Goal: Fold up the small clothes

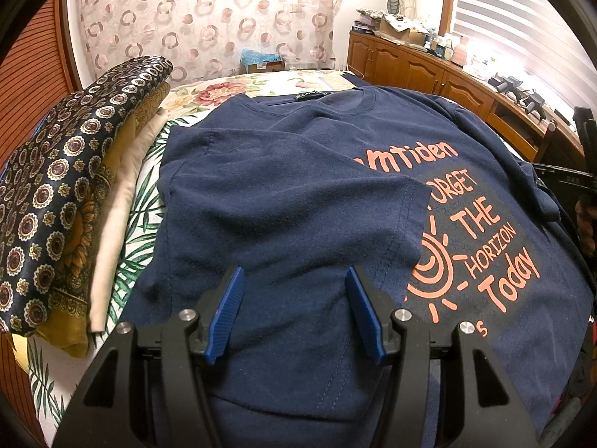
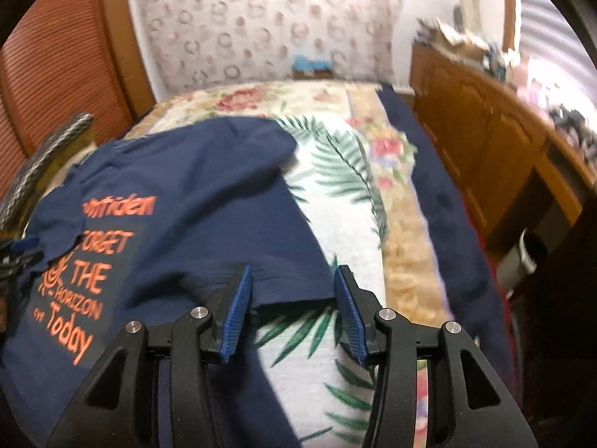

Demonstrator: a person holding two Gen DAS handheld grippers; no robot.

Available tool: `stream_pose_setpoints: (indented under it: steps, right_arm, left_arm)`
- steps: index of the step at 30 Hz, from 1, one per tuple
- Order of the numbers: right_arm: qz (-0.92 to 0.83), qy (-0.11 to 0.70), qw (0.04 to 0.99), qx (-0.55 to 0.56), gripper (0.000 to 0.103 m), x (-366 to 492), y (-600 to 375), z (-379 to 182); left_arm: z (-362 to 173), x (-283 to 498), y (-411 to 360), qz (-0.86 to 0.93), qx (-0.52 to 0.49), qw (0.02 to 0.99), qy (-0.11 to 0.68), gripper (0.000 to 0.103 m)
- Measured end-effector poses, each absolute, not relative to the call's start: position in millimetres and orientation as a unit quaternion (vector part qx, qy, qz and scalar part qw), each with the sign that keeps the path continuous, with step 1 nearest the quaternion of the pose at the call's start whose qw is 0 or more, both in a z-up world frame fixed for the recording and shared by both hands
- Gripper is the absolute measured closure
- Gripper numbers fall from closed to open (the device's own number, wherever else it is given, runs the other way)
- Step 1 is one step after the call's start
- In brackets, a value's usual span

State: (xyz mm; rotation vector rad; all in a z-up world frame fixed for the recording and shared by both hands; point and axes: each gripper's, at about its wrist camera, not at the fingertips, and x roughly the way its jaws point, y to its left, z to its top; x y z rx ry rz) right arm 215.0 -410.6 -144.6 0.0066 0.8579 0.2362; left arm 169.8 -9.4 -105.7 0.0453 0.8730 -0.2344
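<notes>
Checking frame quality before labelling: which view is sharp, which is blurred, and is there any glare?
Left wrist view: sharp, the navy T-shirt print readable, glare from the window blind at upper right. Right wrist view: motion-blurred throughout, patterned curtain and wooden cabinet smeared.

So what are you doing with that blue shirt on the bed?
A person is folding the navy T-shirt on the bed with two hand-held grippers. One sleeve is already folded in over the front. The left gripper is open above that fold. The right gripper is open around the other sleeve, gripping nothing.
</notes>
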Motion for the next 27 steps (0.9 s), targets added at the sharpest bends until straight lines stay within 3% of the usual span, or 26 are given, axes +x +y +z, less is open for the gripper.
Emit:
stream_pose_setpoints:
  steps: [4,6,7,8,16,25,27]
  right_arm:
    - [0.125,0.418,0.900,0.025,0.058,217,-413,-146]
    - [0.136,0.416,0.899,0.020,0.079,216,-409,-143]
    - [0.145,0.412,0.900,0.012,0.097,215,-405,-141]
    - [0.151,0.404,0.902,0.006,0.099,213,-400,-139]
    - [0.225,0.336,0.914,-0.022,0.101,198,-342,-88]
    - [0.305,0.316,0.897,-0.053,0.101,205,-249,-61]
    - [0.300,0.314,0.898,-0.064,0.091,207,-240,-60]
  left_arm:
    - [-106,170,-9,-0.113,0.022,0.899,0.422,0.046]
    - [-106,170,-10,-0.113,0.021,0.899,0.422,0.046]
    - [-106,170,-10,-0.113,0.022,0.899,0.422,0.046]
    - [-105,169,-9,-0.111,0.022,0.901,0.420,0.046]
    - [-77,151,7,-0.085,0.005,0.928,0.362,0.046]
    - [-40,133,17,-0.071,0.002,0.954,0.290,0.046]
    - [-39,133,17,-0.072,0.008,0.954,0.290,0.046]
